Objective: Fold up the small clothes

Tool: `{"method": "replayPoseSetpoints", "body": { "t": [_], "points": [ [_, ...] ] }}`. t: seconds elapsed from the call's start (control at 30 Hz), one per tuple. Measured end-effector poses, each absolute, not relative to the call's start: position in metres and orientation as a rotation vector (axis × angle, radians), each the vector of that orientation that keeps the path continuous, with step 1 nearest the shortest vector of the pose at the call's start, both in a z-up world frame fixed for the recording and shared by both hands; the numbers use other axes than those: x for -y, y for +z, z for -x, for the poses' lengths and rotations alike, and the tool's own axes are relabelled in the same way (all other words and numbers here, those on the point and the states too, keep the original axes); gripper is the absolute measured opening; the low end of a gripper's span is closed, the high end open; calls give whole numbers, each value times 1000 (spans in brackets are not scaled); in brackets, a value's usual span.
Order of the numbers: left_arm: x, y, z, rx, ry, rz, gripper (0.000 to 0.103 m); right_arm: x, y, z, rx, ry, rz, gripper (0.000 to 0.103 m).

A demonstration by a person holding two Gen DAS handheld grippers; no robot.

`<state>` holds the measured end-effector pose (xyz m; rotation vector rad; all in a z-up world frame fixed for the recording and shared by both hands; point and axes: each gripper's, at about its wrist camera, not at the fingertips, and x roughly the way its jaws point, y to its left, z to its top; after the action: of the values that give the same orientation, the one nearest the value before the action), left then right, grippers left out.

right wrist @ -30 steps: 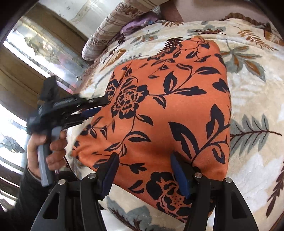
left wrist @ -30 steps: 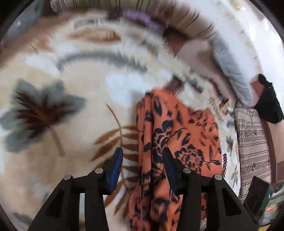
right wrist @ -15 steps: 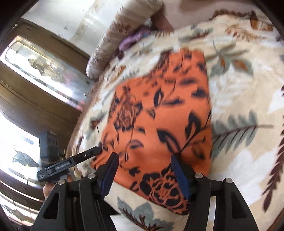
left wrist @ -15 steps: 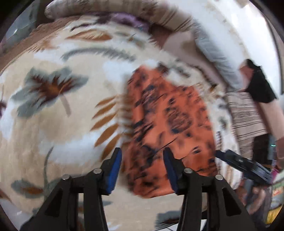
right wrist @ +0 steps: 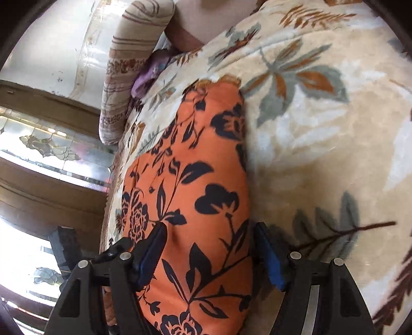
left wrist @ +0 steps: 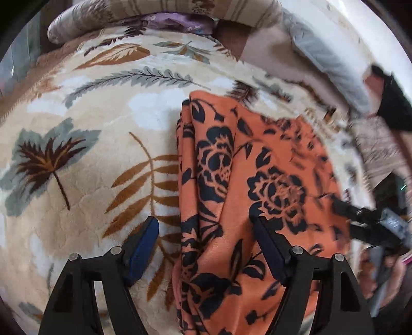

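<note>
In the left wrist view we see our left gripper (left wrist: 204,233) at the bottom of the frame, its jaws spread wide and clasping nothing: one blue pad (left wrist: 142,246) hangs over the blanket (left wrist: 85,144) at lower left, the other over the cloth (left wrist: 257,195). The cloth, orange with black flowers and leaves, lies on the blanket from the center of the frame down to the bottom edge, and its left border, just right of center, is bunched into narrow stacked folds. The blanket is cream plush with brown and grey leaves. Along the top of the frame lies a striped pillow (left wrist: 180,13), with a purple item (left wrist: 177,22) tucked just beneath it. At the right edge, blurred, we make out our right gripper (left wrist: 370,226) beside the cloth's right border. In the right wrist view the right gripper (right wrist: 208,251) fills the bottom of the frame, also released, its jaws apart and astride the cloth's (right wrist: 190,195) right border: the left pad over orange fabric, the right pad (right wrist: 270,260) over the blanket (right wrist: 322,134). The cloth runs from upper center down to the bottom edge. The pillow (right wrist: 134,59) stands at upper left with the purple item (right wrist: 148,74) against it. A dark shape at lower left seems to be our left gripper (right wrist: 64,247), though only part shows.
</note>
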<state>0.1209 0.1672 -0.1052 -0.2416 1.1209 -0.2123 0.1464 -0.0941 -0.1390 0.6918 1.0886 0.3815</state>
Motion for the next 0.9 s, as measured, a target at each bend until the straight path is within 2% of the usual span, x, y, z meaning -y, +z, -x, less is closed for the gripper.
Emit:
{"method": "replayPoseSetpoints", "body": {
  "t": [0.27, 0.4, 0.47, 0.5, 0.63, 0.73, 0.9],
  "points": [
    [-159, -104, -119, -1092, -183, 172, 77, 80, -143, -152, -1097, 384, -639, 74],
    [-158, -106, -120, -1095, -182, 169, 76, 73, -140, -153, -1096, 368, -573, 67],
    [-156, -108, -122, -1100, -211, 179, 67, 73, -139, -152, -1098, 363, -558, 60],
    [-155, -108, -122, -1107, -239, 191, 54, 73, -138, -152, -1098, 363, -551, 56],
    [-148, -101, -119, -1088, -269, 174, 31, 65, -122, -151, -1083, 368, -486, 43],
    [-151, -89, -118, -1064, -276, 227, 28, 57, -94, -148, -1038, 391, -410, 39],
    [-129, -54, -129, -982, -327, 270, 27, 78, -41, -147, -932, 393, -359, 38]
  ]
}}
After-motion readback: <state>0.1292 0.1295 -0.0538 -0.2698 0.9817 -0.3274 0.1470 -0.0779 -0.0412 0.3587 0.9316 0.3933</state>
